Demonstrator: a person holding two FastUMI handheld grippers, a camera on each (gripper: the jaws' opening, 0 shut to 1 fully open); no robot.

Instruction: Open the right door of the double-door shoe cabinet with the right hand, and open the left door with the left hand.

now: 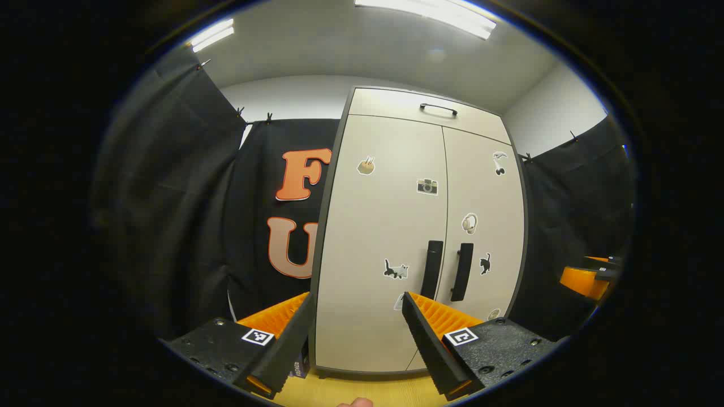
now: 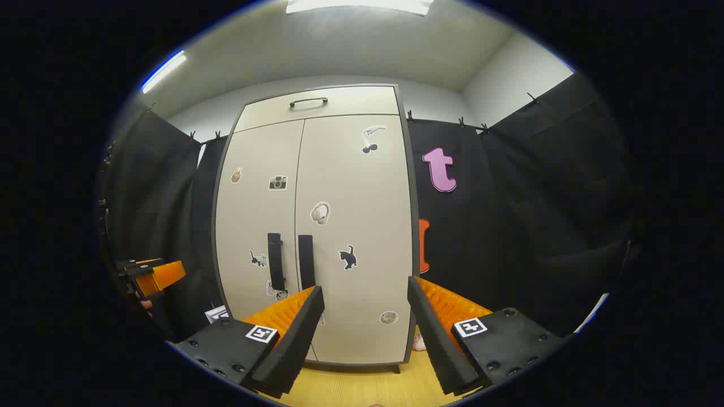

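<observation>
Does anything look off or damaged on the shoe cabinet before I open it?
Nothing stands out. Both doors of the shoe cabinet sit closed and flush, the right door handle and left door handle hang straight, and the stickers lie flat. No damage shows.

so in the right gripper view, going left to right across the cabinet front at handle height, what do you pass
cat sticker on the left door → left door handle → right door handle → black cat sticker on the right door

Left tool (image 1: 357,330): black textured body plates, round screws, a square black-and-white marker on each side, ribbed inner faces. Right tool (image 2: 365,328): same plates, screws, square markers.
</observation>
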